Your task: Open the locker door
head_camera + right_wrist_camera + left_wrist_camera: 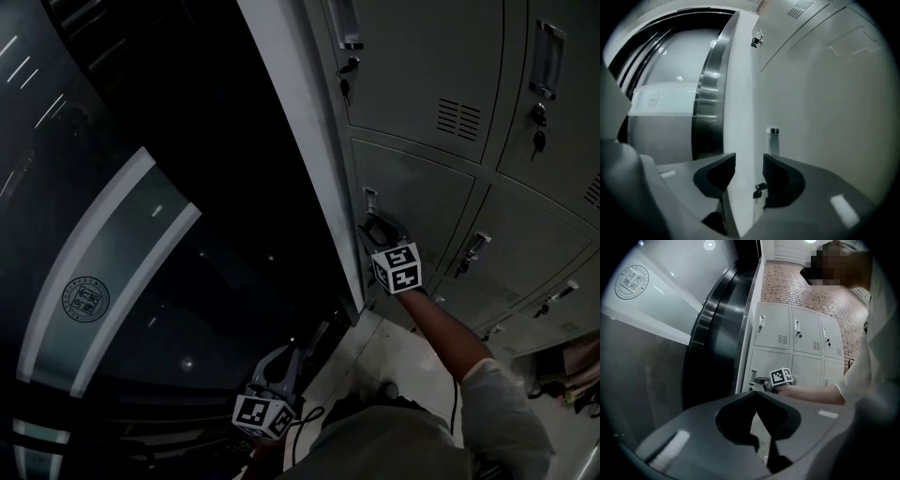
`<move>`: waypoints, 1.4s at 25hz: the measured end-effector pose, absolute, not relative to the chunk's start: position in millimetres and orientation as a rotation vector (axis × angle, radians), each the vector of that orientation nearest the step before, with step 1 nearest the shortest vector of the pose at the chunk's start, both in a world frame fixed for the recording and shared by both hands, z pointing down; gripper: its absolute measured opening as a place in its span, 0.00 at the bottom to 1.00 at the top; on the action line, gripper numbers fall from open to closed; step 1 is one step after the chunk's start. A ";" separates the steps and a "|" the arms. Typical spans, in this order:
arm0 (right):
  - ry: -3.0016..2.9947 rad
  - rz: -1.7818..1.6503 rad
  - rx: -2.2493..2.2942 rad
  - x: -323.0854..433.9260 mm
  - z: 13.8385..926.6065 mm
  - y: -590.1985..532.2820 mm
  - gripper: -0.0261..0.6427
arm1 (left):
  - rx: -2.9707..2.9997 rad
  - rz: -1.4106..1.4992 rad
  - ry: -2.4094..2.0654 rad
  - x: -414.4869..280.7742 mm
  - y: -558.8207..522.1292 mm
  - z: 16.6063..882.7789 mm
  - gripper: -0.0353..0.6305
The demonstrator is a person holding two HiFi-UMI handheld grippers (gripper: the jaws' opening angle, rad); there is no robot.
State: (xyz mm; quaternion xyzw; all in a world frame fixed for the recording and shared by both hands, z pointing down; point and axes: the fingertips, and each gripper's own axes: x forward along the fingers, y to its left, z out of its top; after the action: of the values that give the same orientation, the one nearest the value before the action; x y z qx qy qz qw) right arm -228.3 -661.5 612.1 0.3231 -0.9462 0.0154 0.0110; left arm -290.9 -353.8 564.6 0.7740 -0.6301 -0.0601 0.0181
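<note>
Head view looks steeply down along a dark curved glass wall on the left, which carries a pale band with a round emblem. A grey bank of lockers fills the right side, edged by a white upright post. Pale floor tiles show at the foot of the lockers.

The locker door of the task is in the leftmost column, below the top row, and lies flush with its neighbours. The person's bare forearm reaches up to it from a light sleeve and holds the right gripper at the door's left edge, just below a small upright handle.

Right gripper view shows its jaws apart with nothing clamped. The door's left edge and the white post run up through the gap. A small dark lock with a key sits low between the jaws, close to the right-hand one. Whether a jaw touches it cannot be told.

The left gripper hangs low near the person's body, well apart from the lockers. In the left gripper view its jaw tips meet at a point and hold nothing. Beyond them that view shows the locker bank, a brick wall above it, and the right gripper at the door.
</note>
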 end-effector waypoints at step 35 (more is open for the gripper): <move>-2.774 0.074 1.315 -270.9 636.7 -689.8 0.35 | 2.203 -0.300 -1.948 -320.7 -362.0 608.5 0.15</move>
State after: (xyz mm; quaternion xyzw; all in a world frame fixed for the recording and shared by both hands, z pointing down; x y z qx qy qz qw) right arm -270.9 -689.8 636.7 0.4279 -0.9028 0.0240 0.0354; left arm -320.7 -362.0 608.5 0.7421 -0.6562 -0.1010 0.0928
